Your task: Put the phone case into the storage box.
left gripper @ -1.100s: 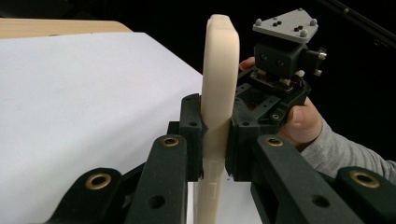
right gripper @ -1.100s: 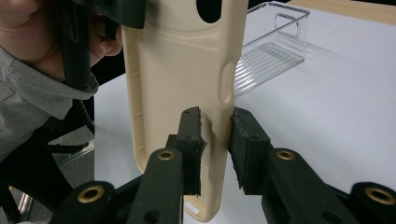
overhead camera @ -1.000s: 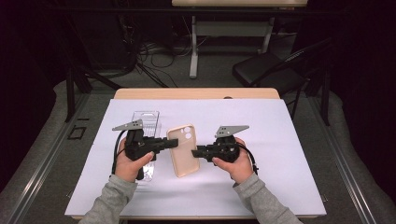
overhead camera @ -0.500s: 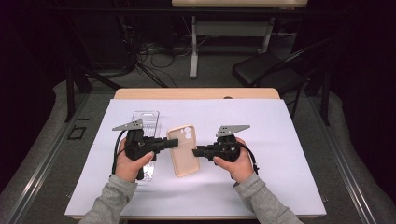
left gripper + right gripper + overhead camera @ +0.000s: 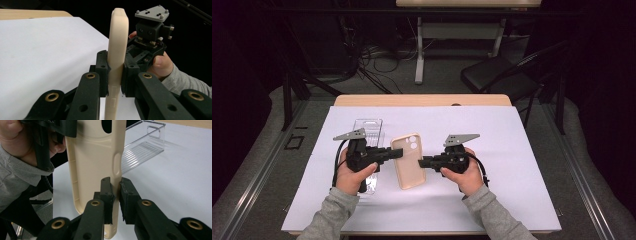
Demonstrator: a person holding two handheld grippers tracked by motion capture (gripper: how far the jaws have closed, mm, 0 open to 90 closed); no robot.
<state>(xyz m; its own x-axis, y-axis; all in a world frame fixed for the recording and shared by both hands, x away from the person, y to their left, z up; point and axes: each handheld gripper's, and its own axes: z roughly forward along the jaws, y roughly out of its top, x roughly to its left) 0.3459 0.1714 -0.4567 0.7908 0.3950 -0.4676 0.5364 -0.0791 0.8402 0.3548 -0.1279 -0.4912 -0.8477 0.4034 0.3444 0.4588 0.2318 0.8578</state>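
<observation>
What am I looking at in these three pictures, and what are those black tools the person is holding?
A person sits at a table covered with a white sheet and holds a hand-operated clamp with two black jaws in each hand. The high view looks down from above. The other two pictures come from small cameras riding on each clamp, looking along its jaws. The left gripper and the right gripper each pinch an opposite edge of a beige phone case, shown edge-on between the jaws in the left gripper view and broadside in the right gripper view. A clear plastic tray lies on the sheet beyond the left hand.
</observation>
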